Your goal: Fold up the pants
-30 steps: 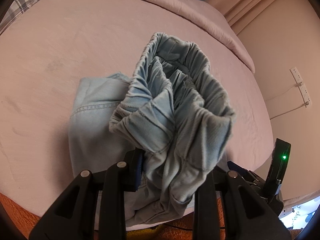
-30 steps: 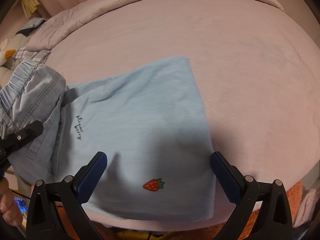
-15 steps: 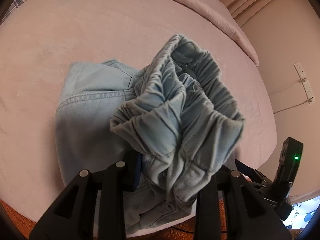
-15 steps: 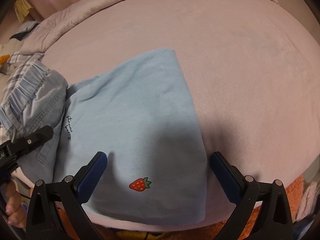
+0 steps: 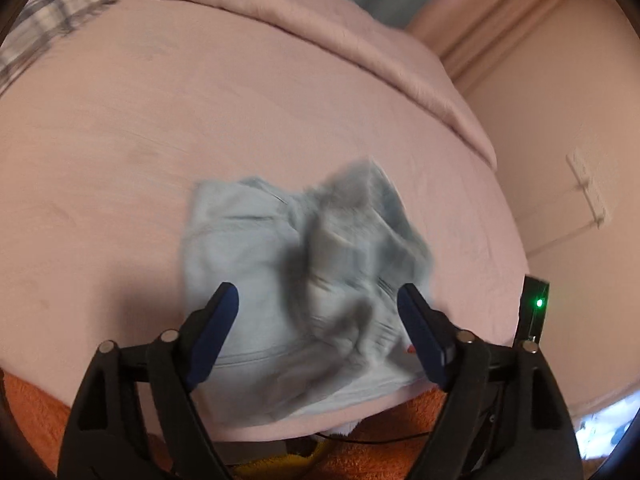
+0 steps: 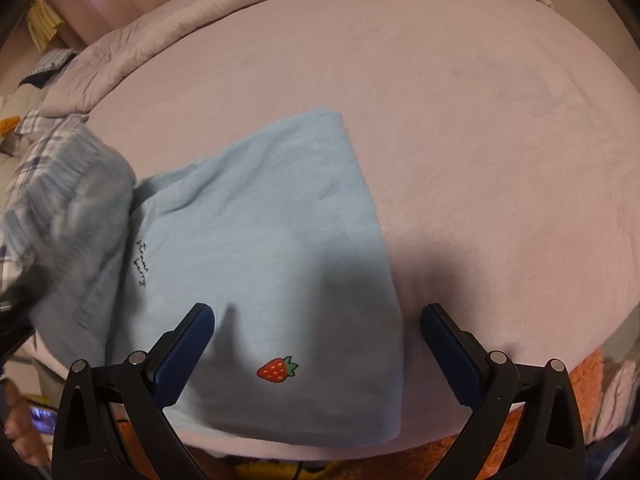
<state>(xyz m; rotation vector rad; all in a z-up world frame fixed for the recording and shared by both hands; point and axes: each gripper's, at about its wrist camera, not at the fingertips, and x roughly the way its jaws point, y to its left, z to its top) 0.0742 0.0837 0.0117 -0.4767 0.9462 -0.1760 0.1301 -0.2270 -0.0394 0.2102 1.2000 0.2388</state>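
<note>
The light blue pants (image 5: 256,264) lie on the pink bed near its front edge. Their bunched elastic waistband (image 5: 360,216) is blurred, sitting loose on the folded part. My left gripper (image 5: 318,312) is open and empty, just in front of the pants. In the right wrist view the folded pants (image 6: 264,248) lie flat with a strawberry patch (image 6: 277,369), the waistband heap (image 6: 76,208) at their left. My right gripper (image 6: 318,344) is open and empty above the near edge of the pants.
The pink bed sheet (image 6: 480,140) stretches far and right. A rolled duvet (image 5: 320,28) lies along the back, plaid fabric (image 5: 52,20) at the far left. An orange rug (image 5: 32,412) lies below the bed edge. A wall socket (image 5: 588,184) is at the right.
My left gripper has opened and let go of the waistband, which dropped onto the folded pants, and pulled back. The right gripper stayed open and hardly moved.
</note>
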